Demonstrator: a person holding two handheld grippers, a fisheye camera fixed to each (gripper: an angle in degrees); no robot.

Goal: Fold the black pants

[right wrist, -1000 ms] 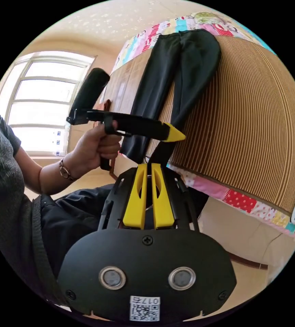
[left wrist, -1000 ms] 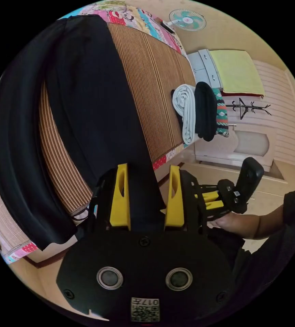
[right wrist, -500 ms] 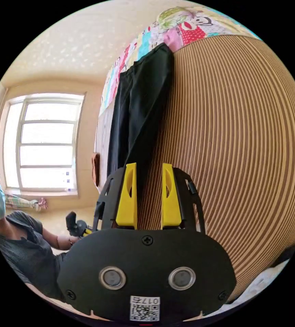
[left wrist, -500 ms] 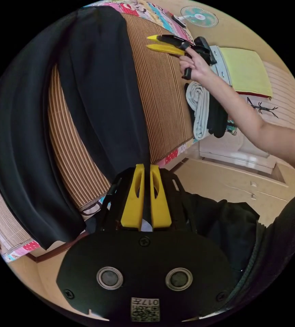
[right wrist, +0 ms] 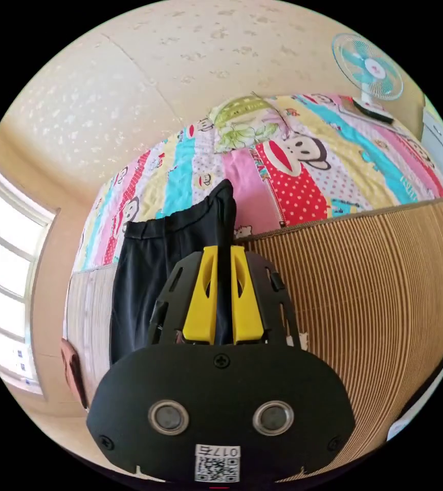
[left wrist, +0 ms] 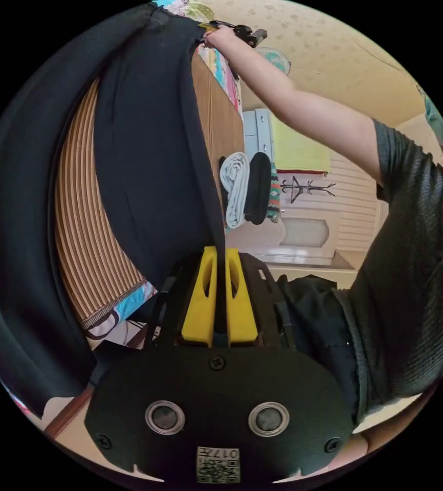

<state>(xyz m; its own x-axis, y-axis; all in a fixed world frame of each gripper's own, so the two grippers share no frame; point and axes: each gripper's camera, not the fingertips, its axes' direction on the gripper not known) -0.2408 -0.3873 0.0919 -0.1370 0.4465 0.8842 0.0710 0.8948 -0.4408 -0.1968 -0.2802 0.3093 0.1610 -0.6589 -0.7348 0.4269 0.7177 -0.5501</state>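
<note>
Lower centre of left gripper view: left claw (left wrist: 220, 302), yellow jaws nearly together, pinching black pants (left wrist: 150, 153) at leg hem. Pants lie spread lengthwise on striped bamboo mat (left wrist: 78, 220) over bed. Right gripper view, centre: right claw (right wrist: 223, 302), jaws closed on waistband corner, fabric lifted off cartoon-print quilt (right wrist: 283, 169). Opposite ends gripped, likely to bring one leg across other for lengthwise fold. Code sticker under each claw; characters too small to read. Wall fan (right wrist: 367, 66) upper right.
</note>
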